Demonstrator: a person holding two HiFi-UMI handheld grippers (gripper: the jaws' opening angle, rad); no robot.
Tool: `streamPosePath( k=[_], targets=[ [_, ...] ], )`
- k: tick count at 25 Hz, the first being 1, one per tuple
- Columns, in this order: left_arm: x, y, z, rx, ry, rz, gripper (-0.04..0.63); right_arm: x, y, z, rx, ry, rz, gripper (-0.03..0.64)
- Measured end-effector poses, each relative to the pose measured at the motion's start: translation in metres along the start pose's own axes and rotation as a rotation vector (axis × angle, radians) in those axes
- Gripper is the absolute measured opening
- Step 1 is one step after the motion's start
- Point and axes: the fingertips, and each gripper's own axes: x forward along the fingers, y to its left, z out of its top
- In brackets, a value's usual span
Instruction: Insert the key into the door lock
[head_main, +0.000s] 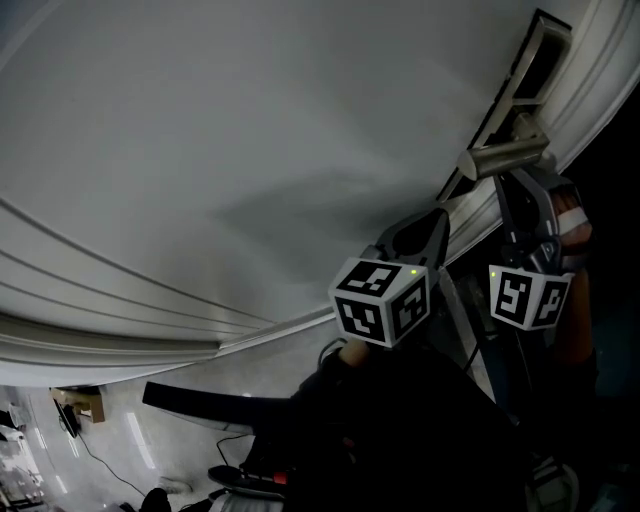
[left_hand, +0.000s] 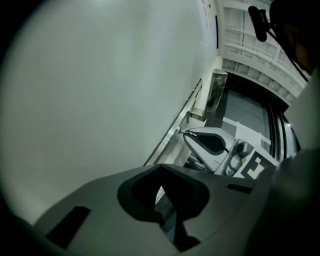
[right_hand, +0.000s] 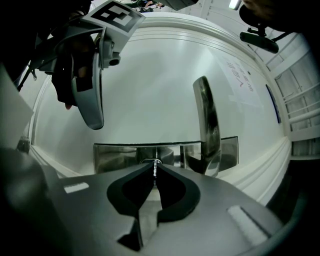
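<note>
My right gripper (right_hand: 154, 166) is shut on a thin metal key (right_hand: 154, 171), edge-on between the jaw tips. The key's tip sits at the keyhole (right_hand: 151, 161) in the shiny steel lock plate (right_hand: 120, 156) on the white door (head_main: 250, 150). Whether the key is inside the keyhole I cannot tell. The lever handle (right_hand: 207, 125) stands just right of the key. In the head view the right gripper (head_main: 512, 188) reaches up under the handle (head_main: 505, 155). My left gripper (head_main: 438, 218) hovers beside it at the door's edge, shut and holding nothing. From the left gripper (left_hand: 161, 169) I see the right gripper (left_hand: 210, 142).
The door's edge and frame (head_main: 530, 70) run up the right side, with dark space beyond. Floor with cables (head_main: 110, 460) shows at the lower left. The person's dark clothing (head_main: 420, 430) fills the bottom of the head view.
</note>
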Motion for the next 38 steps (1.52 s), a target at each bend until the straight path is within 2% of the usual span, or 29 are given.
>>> streamPosePath(
  k=[38],
  targets=[
    [-0.0050,0.0001,-0.0021,-0.019,0.001,-0.009,0.000,0.0077,-0.0011,0.0020,0.002,0.032,-0.004,0.012]
  ],
)
